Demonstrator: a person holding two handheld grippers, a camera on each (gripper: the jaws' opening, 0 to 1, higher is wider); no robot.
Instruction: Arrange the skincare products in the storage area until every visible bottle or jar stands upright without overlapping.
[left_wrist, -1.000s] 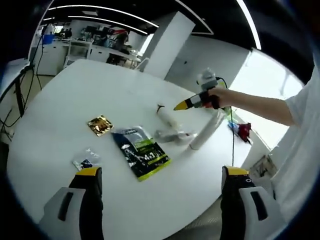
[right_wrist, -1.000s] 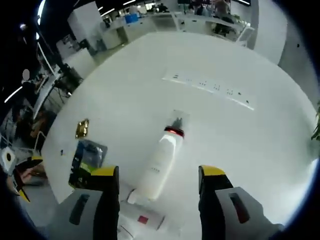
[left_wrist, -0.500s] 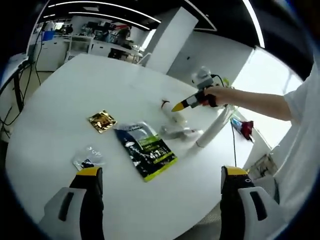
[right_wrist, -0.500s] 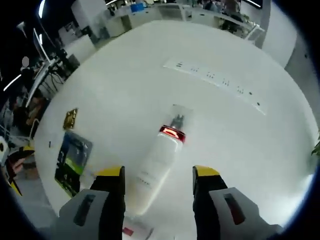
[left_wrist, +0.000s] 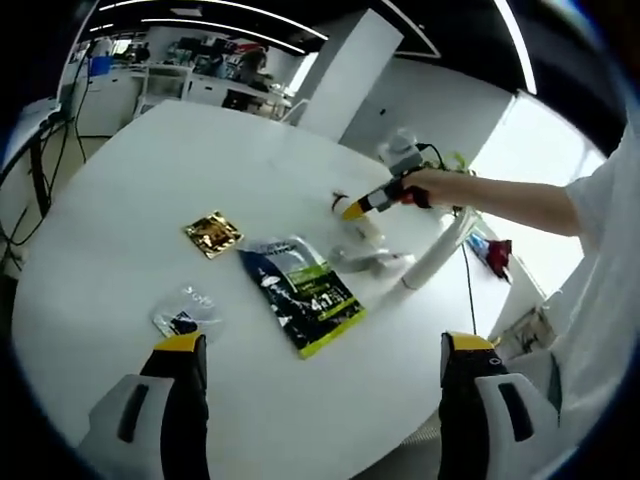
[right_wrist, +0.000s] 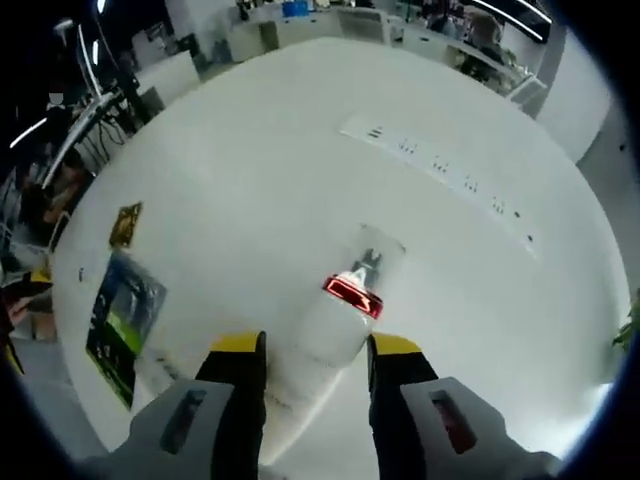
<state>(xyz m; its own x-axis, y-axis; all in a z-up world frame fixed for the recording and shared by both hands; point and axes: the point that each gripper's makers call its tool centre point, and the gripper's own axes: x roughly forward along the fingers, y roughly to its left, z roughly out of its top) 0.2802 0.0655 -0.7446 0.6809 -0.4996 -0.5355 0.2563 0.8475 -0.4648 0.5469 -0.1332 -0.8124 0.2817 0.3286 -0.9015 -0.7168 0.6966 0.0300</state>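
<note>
A white bottle (right_wrist: 335, 320) with a red band and a clear cap lies flat on the round white table (right_wrist: 250, 170). My right gripper (right_wrist: 317, 345) straddles the bottle's body, open, its jaws narrow and close to both sides. In the left gripper view, a person's hand holds that right gripper (left_wrist: 352, 210) low over the lying bottle (left_wrist: 362, 224). A silver tube (left_wrist: 372, 262) lies beside it, and a long white tube (left_wrist: 435, 255) leans at the table's far edge. My left gripper (left_wrist: 322, 345) hangs open, wide, above the near table edge, with nothing in it.
A green-black pouch (left_wrist: 300, 292), a gold sachet (left_wrist: 212, 234) and a small clear sachet (left_wrist: 185, 316) lie on the table. A white power strip (right_wrist: 440, 170) lies beyond the bottle. A cable and a red item (left_wrist: 488, 255) hang past the far edge.
My right gripper has come down closer over the white bottle and its jaws have narrowed around it. The left gripper stays wide open; its view shifted only slightly.
</note>
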